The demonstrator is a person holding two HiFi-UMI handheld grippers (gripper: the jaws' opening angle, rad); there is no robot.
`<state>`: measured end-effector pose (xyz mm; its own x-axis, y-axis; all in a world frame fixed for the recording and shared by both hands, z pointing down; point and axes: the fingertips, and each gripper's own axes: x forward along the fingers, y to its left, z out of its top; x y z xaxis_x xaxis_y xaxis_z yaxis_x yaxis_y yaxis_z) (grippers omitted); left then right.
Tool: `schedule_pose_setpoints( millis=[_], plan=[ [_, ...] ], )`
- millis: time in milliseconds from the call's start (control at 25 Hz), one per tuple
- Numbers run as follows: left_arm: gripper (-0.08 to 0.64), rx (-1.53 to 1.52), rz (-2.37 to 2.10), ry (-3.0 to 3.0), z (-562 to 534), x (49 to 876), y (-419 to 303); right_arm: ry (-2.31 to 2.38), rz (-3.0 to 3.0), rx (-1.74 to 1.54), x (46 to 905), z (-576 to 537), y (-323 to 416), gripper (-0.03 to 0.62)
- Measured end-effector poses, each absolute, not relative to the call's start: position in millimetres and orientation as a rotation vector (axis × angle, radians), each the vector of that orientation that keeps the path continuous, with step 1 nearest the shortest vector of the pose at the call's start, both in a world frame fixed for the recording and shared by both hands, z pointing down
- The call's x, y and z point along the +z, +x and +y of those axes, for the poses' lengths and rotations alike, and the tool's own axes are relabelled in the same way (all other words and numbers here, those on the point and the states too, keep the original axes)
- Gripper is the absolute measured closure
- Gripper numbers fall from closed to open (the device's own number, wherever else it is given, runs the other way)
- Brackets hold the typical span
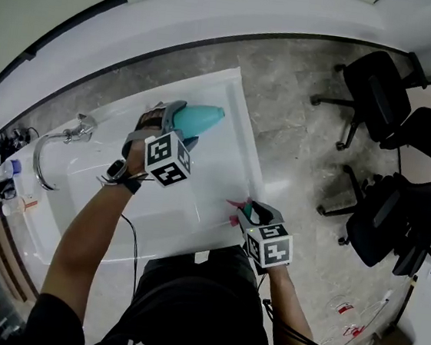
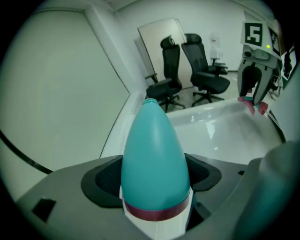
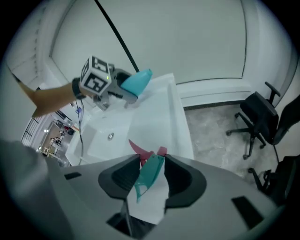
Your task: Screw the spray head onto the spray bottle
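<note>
Teal bottle (image 2: 155, 159): smooth cone tapering to a narrow neck, with a magenta band above a white base. It is clamped near the base between the closed jaws of the left gripper (image 1: 180, 119), raised over the far side of the white sink (image 1: 224, 161).
Spray head (image 3: 151, 171): teal and white with a magenta trigger. It is pinched in the right gripper (image 1: 252, 214) at the sink's near right edge, well apart from the bottle.
Why held so: each part has its own grip and the neck is left free, probably so the head can be brought over and twisted on.
Joint: not yet made.
</note>
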<state>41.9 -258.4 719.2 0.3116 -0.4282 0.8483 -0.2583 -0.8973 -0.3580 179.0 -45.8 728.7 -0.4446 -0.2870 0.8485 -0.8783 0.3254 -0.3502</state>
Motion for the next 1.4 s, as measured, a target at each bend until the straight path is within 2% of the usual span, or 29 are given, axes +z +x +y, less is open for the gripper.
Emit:
schedule_pose_setpoints(
  millis=[200, 400, 560, 960, 1400],
  plan=[
    [0.164, -1.272, 0.759, -2.791, -198.9, 640.5, 51.4, 1.117, -2.158, 0.89, 597.2, -79.8, 181.0, 0.439],
    [0.164, -0.839, 0.844, -3.025, -148.3, 560.6, 67.3, 1.262, -2.349, 0.433, 456.7, -120.8, 190.8, 0.439],
    [0.164, -0.683, 0.897, -3.053, -124.7, 524.7, 70.9, 1.346, -2.305, 0.219, 394.1, -131.1, 198.0, 0.439],
    [0.164, -0.602, 0.952, -2.944, -117.4, 483.6, 61.8, 1.44, -2.325, -0.024, 334.3, -137.3, 180.8, 0.439],
    [0.164, -0.617, 0.965, -2.924, -121.4, 479.3, 58.4, 1.443, -2.298, 0.006, 335.1, -130.6, 181.2, 0.439]
  ],
)
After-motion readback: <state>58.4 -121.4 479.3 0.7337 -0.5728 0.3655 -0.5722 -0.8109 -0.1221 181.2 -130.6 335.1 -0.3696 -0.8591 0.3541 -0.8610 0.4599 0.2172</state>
